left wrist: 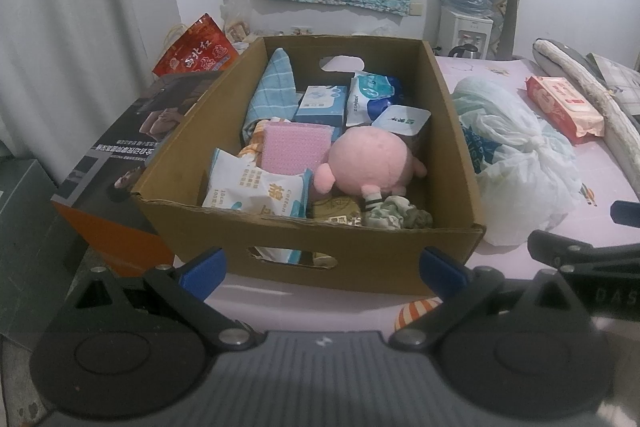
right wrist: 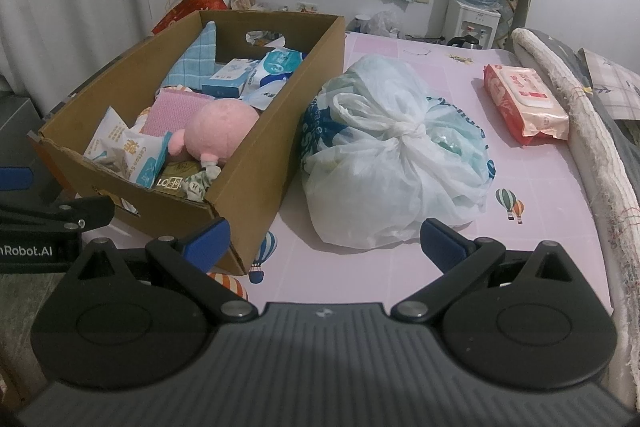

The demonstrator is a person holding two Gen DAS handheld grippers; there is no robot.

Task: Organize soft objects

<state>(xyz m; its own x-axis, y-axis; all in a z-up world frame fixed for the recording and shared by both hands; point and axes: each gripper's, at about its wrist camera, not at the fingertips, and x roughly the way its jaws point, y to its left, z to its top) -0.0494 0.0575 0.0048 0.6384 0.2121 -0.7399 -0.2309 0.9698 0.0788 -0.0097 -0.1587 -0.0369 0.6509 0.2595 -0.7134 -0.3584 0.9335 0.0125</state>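
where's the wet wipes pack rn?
The pink wet wipes pack lies flat on the pink sheet, outside the cardboard box, right of the tied plastic bag and beside the rolled white blanket edge.

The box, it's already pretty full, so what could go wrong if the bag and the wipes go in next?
1. The box is crowded; the knotted bag is bulky and may sit above the rim or tip out.
2. Pressing it in could squash the plush and the packets beneath.
3. Thin plastic might snag or tear between the fingers of the open right tool.
4. The wipes lie farthest from the box, by the mat's edge.
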